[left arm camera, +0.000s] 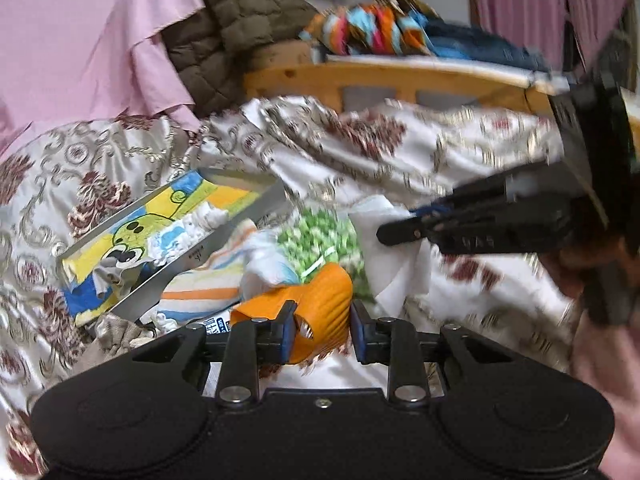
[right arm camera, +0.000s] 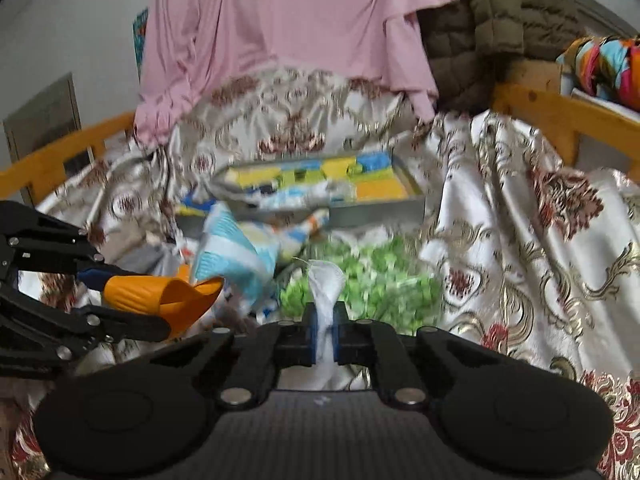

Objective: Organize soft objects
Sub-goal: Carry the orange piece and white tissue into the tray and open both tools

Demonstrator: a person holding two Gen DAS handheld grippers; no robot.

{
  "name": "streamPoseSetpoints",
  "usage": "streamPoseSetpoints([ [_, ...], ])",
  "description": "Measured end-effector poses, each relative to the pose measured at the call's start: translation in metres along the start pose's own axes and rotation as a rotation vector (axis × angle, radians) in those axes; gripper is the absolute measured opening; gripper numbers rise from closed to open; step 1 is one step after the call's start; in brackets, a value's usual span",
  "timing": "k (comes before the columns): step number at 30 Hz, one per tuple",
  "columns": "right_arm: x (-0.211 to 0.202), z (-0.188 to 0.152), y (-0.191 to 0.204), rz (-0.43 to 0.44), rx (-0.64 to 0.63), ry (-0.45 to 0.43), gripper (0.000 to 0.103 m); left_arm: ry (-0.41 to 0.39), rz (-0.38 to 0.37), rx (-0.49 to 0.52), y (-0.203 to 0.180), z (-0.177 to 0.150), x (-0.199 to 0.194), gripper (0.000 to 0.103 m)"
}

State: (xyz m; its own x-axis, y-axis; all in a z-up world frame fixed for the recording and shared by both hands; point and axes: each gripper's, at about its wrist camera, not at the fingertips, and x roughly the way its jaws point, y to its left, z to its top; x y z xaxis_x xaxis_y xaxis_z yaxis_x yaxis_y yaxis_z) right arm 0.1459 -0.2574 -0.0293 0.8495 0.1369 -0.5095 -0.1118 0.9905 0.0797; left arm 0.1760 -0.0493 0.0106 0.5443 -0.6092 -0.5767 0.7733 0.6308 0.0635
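My left gripper (left arm camera: 322,334) is closed partway on an orange ribbed cloth (left arm camera: 324,304), its blue pads pressing the cloth's sides; from the right wrist view the same cloth (right arm camera: 160,294) sticks out past the fingers with its free end curled open. My right gripper (right arm camera: 324,338) is pinched almost fully together on a thin white cloth (right arm camera: 326,280), which bunches into a narrow strip between the pads and fans out just beyond them. Taking the metal tray (right arm camera: 376,208) as my landmark: it lies tilted on the patterned bedspread (right arm camera: 520,216), with bright yellow and blue fabric (right arm camera: 320,182) inside it. Just in front of the tray sits a heap of soft things: a blue-and-white striped piece (right arm camera: 236,256) and a green-and-white printed cloth (right arm camera: 380,280). The white cloth I hold hangs over the green one; the orange cloth is to the left of the heap, nearer me than the tray. Behind the tray a pink sheet (right arm camera: 280,20) hangs down, with a brown quilted jacket (right arm camera: 500,12) to its right.
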Motion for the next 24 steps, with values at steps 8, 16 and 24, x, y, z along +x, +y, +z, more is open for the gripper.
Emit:
streamPoseSetpoints([
  [8,-0.02,0.008,-0.004,0.026,0.039,-0.126,0.008,-0.146,0.009,-0.171,0.017,0.015,-0.031,0.03],
  [16,-0.036,0.023,-0.003,0.101,0.095,-0.237,0.008,-0.29,0.133,-0.208,0.031,0.025,-0.035,0.03],
  [24,0.006,0.075,0.004,0.142,0.099,-0.276,0.008,-0.333,0.253,-0.339,0.085,0.03,-0.018,0.03],
])
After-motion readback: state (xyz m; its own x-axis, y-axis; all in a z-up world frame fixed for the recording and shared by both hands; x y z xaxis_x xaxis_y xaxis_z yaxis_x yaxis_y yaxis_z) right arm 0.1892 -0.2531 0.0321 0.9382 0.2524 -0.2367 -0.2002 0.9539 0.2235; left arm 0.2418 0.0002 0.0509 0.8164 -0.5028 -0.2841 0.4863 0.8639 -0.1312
